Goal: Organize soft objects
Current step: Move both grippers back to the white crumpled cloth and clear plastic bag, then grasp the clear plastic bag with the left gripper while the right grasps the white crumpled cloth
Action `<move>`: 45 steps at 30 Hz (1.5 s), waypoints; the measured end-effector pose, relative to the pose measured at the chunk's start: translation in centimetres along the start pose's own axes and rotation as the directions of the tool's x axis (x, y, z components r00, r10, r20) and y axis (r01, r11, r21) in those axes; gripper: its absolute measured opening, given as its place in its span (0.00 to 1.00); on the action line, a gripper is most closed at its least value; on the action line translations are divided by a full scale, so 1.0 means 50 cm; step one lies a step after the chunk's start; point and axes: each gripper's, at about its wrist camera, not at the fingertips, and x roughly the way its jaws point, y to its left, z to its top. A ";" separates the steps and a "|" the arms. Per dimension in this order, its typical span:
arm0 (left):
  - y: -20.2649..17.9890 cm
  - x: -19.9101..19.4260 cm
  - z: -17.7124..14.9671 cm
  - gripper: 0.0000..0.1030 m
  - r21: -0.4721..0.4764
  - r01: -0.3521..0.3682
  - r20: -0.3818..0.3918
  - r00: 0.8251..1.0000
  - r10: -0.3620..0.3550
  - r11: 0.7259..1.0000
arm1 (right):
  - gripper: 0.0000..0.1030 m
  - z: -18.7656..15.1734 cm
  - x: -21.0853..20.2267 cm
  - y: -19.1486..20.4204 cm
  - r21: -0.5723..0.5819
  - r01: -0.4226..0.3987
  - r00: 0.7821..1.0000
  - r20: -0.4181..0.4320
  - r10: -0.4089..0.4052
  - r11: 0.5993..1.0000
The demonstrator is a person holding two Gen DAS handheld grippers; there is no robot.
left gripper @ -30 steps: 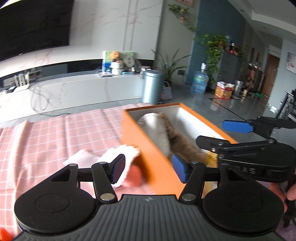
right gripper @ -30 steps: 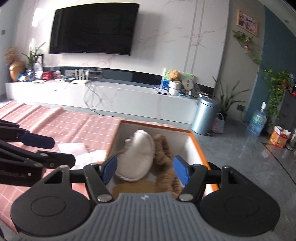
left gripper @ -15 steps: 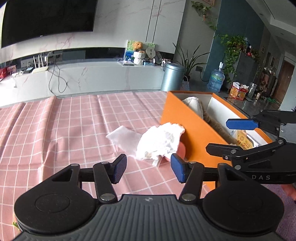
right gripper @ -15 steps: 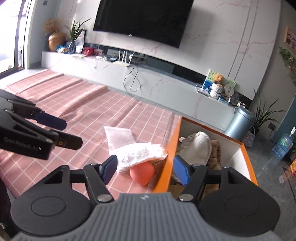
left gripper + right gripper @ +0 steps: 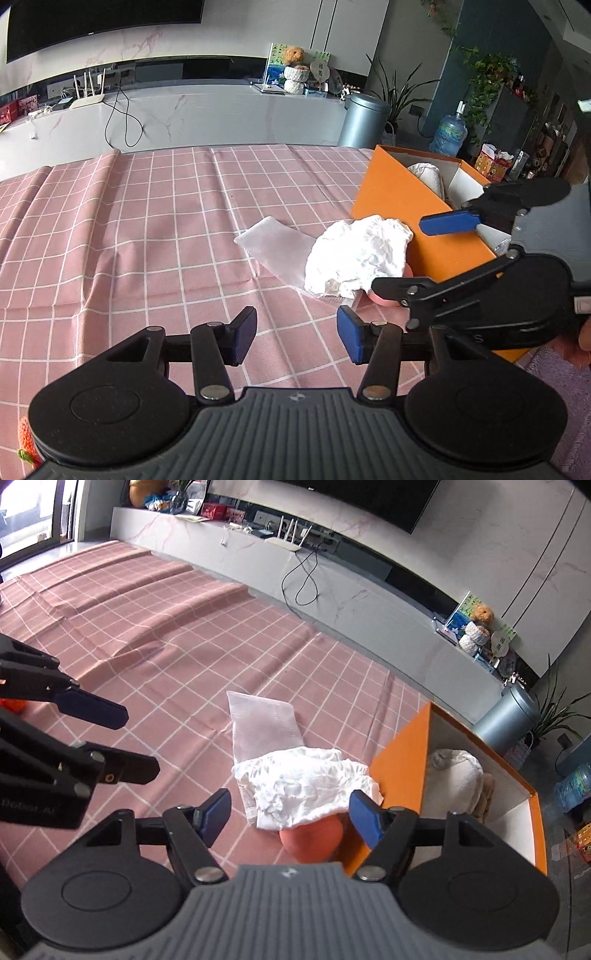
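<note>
Pink checked cloth [image 5: 147, 229]; "DoBot.AI" on left tongs [image 5: 297, 334], empty, closing; right tongs [image 5: 288, 812] empty, opening.

A pink checked tablecloth [image 5: 147, 229] with white grid lines covers the surface, creased into long folds. On it lie a flat white mesh pouch [image 5: 262, 727], a crumpled white cloth [image 5: 306, 786] overlapping the pouch's 5 o'clock end, an orange-pink ball [image 5: 312, 840] half under the cloth, and an orange box [image 5: 399, 771] at 3 o'clock, touching the ball.
</note>
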 end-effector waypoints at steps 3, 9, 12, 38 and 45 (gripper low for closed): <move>0.002 0.024 0.015 0.56 0.026 -0.012 -0.019 1.000 0.012 1.000 | 0.75 0.034 0.052 -0.007 -0.016 -0.024 0.997 -0.067 0.022 1.000; 0.028 0.077 0.045 0.56 0.015 0.012 -0.053 0.999 -0.011 1.000 | 0.77 0.064 0.149 -0.027 -0.043 -0.087 0.975 -0.210 0.076 0.995; 0.042 0.100 0.056 0.58 -0.018 0.041 -0.060 0.997 -0.042 0.999 | 0.75 0.068 0.181 -0.038 -0.021 -0.123 0.958 -0.264 0.113 0.992; 0.114 0.168 0.045 0.16 -0.047 -0.175 -0.078 0.982 0.171 0.983 | 0.38 0.082 0.171 0.004 0.063 -0.395 0.896 -0.194 0.400 0.917; 0.108 0.156 0.043 0.00 -0.046 -0.166 -0.075 0.984 0.163 0.985 | 0.60 0.091 0.167 -0.021 0.081 -0.313 0.934 -0.153 0.323 0.946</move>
